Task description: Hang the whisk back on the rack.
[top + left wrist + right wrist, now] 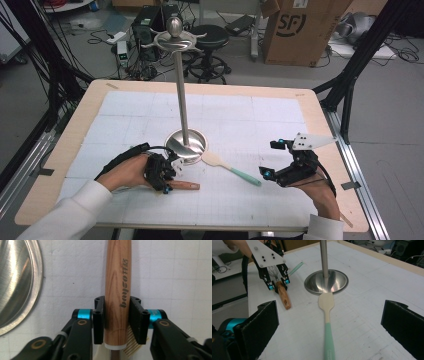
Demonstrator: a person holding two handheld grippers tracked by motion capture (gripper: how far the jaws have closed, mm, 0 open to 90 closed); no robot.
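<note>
Clamping our left gripper [167,186] on the whisk's stiff, smooth wooden handle [117,290] lying on the desk [250,210], we keep our right gripper [329,327] spread apart near the spatula [327,315].

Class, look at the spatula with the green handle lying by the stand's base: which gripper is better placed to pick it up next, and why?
Right. The right gripper is open and empty, with the spatula running between its jaws. The left gripper is already shut on the wooden handle.
</note>
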